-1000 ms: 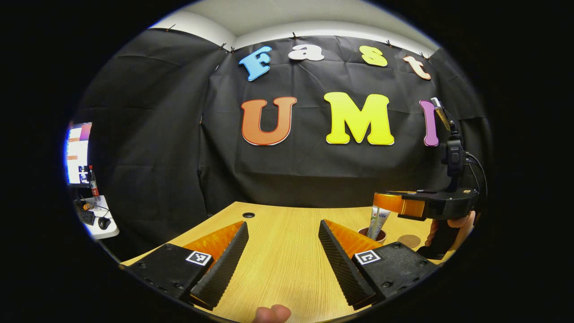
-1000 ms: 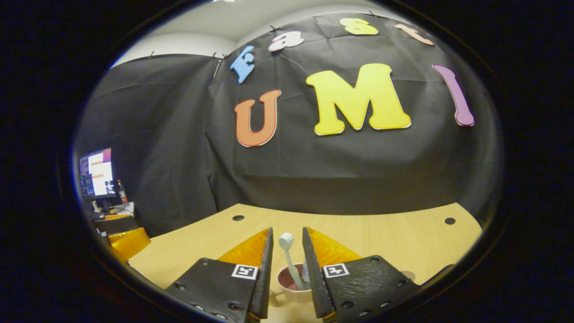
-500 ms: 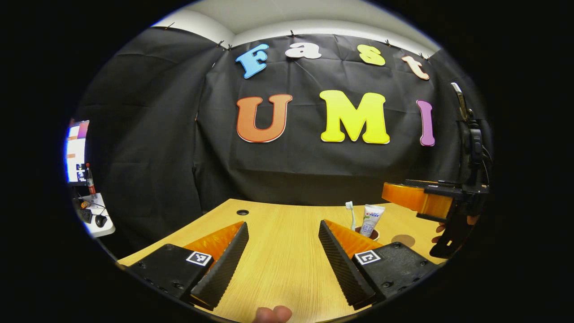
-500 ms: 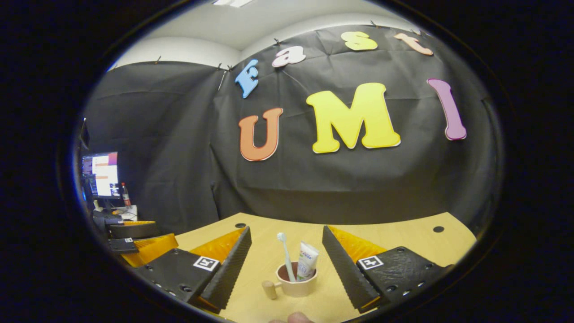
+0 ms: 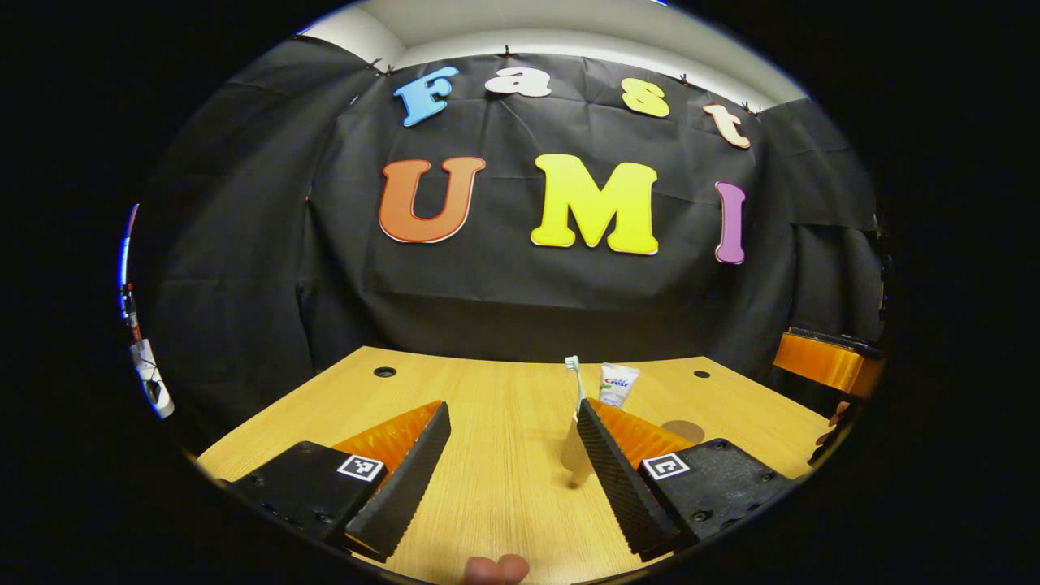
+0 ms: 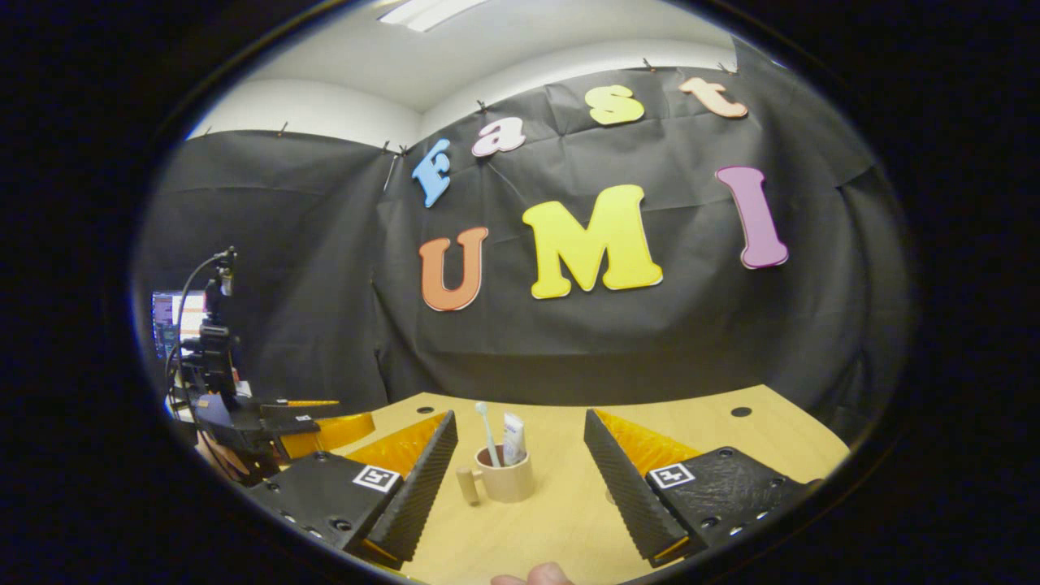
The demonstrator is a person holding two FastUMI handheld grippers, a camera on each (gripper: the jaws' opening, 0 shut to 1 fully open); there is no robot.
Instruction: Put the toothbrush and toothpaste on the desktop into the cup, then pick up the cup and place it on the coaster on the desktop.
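A beige cup with a side handle stands upright on the wooden desk. A white toothbrush and a toothpaste tube stand in it. My right gripper is open and back from the cup, which sits low between its fingers, nearer the left one. My left gripper is open over bare desk. In the left gripper view the toothbrush and the toothpaste stick up behind the right finger, which hides the cup. A round brown coaster lies flat just right of them.
The right gripper, with a hand under it, sits at the far right of the left gripper view. The left gripper is at the left of the right gripper view. Cable holes mark the desk's far side. A monitor glows at far left.
My right gripper opened, let go of the toothbrush, which now stands in the cup, and drew back. The left gripper stayed open and its view swung to the right.
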